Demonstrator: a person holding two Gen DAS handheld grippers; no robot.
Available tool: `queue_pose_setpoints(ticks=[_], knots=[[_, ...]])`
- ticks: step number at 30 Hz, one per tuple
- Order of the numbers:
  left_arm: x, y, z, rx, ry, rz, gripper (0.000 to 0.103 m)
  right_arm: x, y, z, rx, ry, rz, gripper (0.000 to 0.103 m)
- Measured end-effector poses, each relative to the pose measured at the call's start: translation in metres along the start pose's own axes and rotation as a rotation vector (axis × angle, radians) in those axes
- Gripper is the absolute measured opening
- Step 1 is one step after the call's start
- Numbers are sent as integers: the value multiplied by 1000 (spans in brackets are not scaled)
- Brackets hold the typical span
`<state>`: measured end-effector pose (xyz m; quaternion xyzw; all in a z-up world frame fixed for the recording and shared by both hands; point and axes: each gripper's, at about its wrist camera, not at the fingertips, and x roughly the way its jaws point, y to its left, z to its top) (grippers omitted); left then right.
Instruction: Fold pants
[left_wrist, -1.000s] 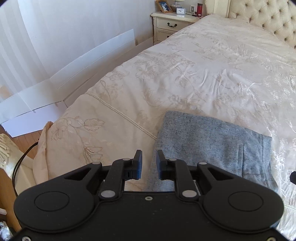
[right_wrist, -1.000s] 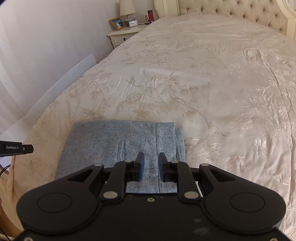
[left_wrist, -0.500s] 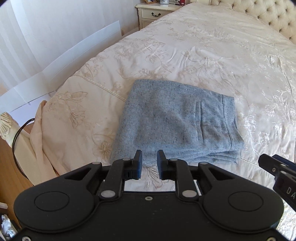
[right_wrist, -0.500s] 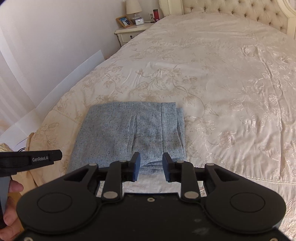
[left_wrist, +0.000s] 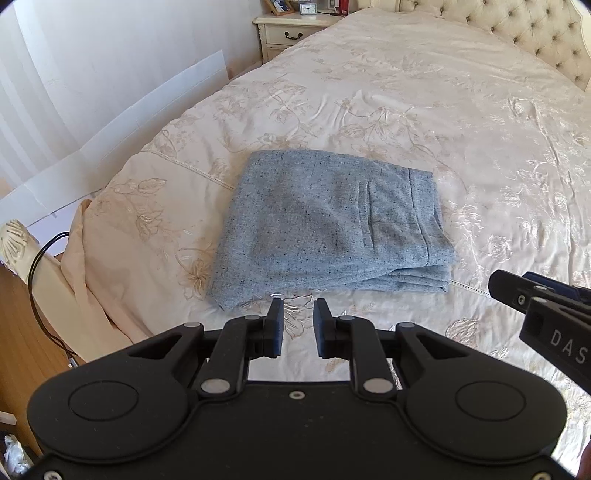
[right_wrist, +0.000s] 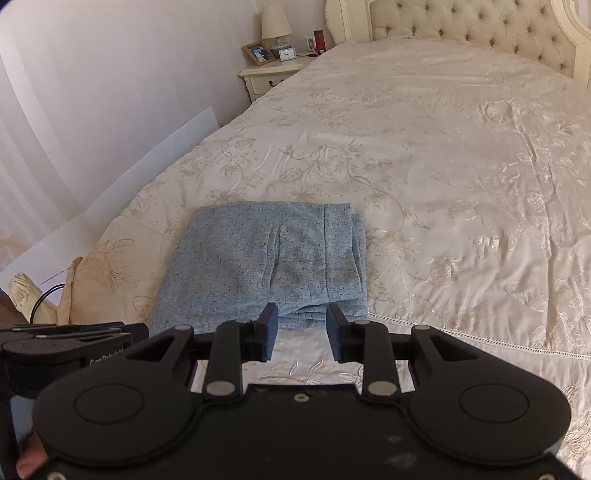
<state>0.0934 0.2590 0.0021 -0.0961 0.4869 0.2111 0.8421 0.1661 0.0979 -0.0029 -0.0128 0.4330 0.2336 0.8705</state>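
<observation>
Grey-blue speckled pants (left_wrist: 328, 225) lie folded in a flat rectangle near the foot corner of the bed; they also show in the right wrist view (right_wrist: 266, 262). My left gripper (left_wrist: 298, 328) hovers just short of the near edge of the pants, its jaws a little apart and empty. My right gripper (right_wrist: 302, 335) hovers above the near edge of the pants, open wider and empty. The right gripper also shows at the right edge of the left wrist view (left_wrist: 543, 306), and the left gripper at the left of the right wrist view (right_wrist: 70, 343).
The cream floral bedspread (left_wrist: 424, 110) covers the bed up to a tufted headboard (right_wrist: 461, 22). A nightstand (left_wrist: 291, 35) with a clock and a photo frame stands at the far left. White boards (left_wrist: 122, 118) lean on the wall. A black cable (left_wrist: 40, 273) hangs off the bed corner.
Both grippers have pulled back and up from the pants, so the whole folded bundle now shows. The right gripper's jaws have opened wider. The pants lie still.
</observation>
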Motion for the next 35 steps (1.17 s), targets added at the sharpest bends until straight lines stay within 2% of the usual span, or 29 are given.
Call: queue_pose_setpoints(ticks=[10,26,35], knots=[[-4,-1,0,-24,-12,-13,27,-8,0,-1,-23,-14,4,32],[0,3,-1,-13,4,6,27,-6,9,-2,-30,-3,13,34],[8,5,1,1,19,-15,27,0,12,-1,-30,13,12,34]])
